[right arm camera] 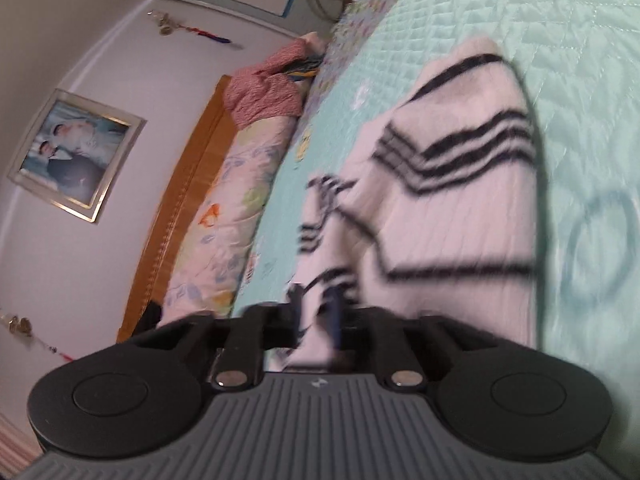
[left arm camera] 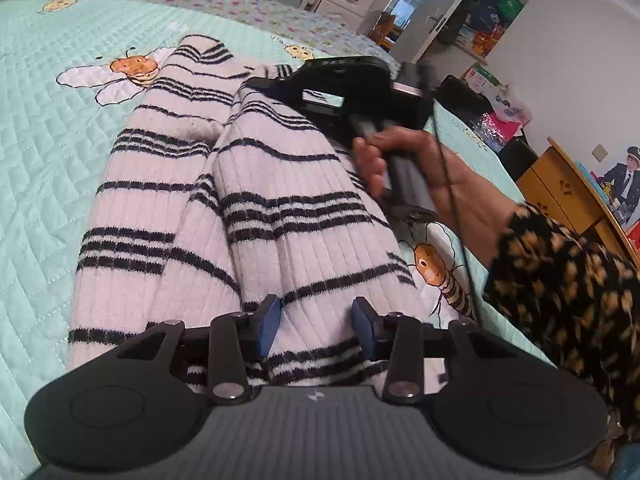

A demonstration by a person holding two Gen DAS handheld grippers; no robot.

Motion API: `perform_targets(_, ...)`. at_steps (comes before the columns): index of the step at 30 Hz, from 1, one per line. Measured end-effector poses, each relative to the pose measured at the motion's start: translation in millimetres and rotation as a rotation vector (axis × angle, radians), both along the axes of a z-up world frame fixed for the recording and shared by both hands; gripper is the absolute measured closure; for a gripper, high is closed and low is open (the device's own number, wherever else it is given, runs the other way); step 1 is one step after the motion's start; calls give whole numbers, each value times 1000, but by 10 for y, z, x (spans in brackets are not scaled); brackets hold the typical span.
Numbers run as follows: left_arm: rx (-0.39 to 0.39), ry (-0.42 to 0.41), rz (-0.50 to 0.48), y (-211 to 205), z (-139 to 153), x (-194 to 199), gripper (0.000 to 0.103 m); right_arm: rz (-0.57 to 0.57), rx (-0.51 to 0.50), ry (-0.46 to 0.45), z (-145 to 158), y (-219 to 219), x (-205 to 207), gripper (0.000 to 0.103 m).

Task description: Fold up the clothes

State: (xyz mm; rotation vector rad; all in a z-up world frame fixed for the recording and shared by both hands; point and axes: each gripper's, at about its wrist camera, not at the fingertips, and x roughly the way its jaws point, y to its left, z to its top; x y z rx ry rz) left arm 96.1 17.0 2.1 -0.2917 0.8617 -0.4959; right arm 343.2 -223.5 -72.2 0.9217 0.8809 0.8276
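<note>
Striped sweater (left arm camera: 256, 208), white with black bands, lies on the bed's mint quilt (left arm camera: 44, 128); its near end is cut off behind the left gripper (left arm camera: 316, 320), whose jaws stand apart over the knit, pressing nothing. The right wrist view is blurred: the right gripper (right arm camera: 316, 312) has its jaws together on a fold of the sweater, though the pinch itself is hard to make out. A hand (left arm camera: 424, 172) and a floral sleeve (left arm camera: 568, 288) hold that gripper. Bee prints dot the quilt; a wooden headboard (right arm camera: 180, 200) and a framed picture (right arm camera: 76, 152) sit behind.

Quilt (left arm camera: 48, 128) bare left of sweater (left arm camera: 280, 208); right tool (left arm camera: 348, 92) blocks right
</note>
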Motion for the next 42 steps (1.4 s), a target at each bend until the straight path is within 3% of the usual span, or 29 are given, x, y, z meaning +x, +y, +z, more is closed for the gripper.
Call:
perform_targets(7, 27, -2, 9, -68, 25, -9, 60, -18, -117, -22, 129, 84, 82, 103)
perform_targets(11, 32, 16, 34, -70, 102, -45, 60, -77, -129, -14, 223, 145, 26, 103)
perform_targets(15, 5, 13, 46, 27, 268, -41, 59, -79, -12, -66, 401, 38, -170, 81)
perform_targets(18, 29, -57, 38, 19, 377, 17, 53, -52, 10, -85, 449, -21, -230, 78)
perform_targets(21, 51, -46, 47, -15, 253, 183, 51, -62, -70, -38, 297, 11, -129, 79)
perform_targets(22, 44, -25, 49, -10, 165, 232, 52, -78, -92, -11, 210, 32, -73, 99)
perform_targets(23, 37, -6, 51, -5, 81, 277, 52, -96, -113, 17, 120, 51, -16, 103)
perform_targets(30, -14, -8, 43, 101, 124, 235, 52, -152, -125, 25, 165, 22, 12, 103)
perform_targets(31, -42, -1, 43, 146, 174, 236, 52, -157, -121, 12, 227, 27, -6, 97)
perform_targets(35, -101, -80, 85, 332, 347, 245, 49, -126, -73, -54, 459, 182, 45, 95)
perform_targets(37, -48, -74, 139, 406, 274, 336, 49, -103, -88, -77, 522, 353, 165, 95)
perform_targets(40, -70, 38, 173, 542, -51, 476, 52, -80, -124, -70, 494, 626, 439, 94)
perform_targets(42, -77, 1, 152, 567, -80, 425, 52, -86, -189, -32, 380, 777, 620, 93)
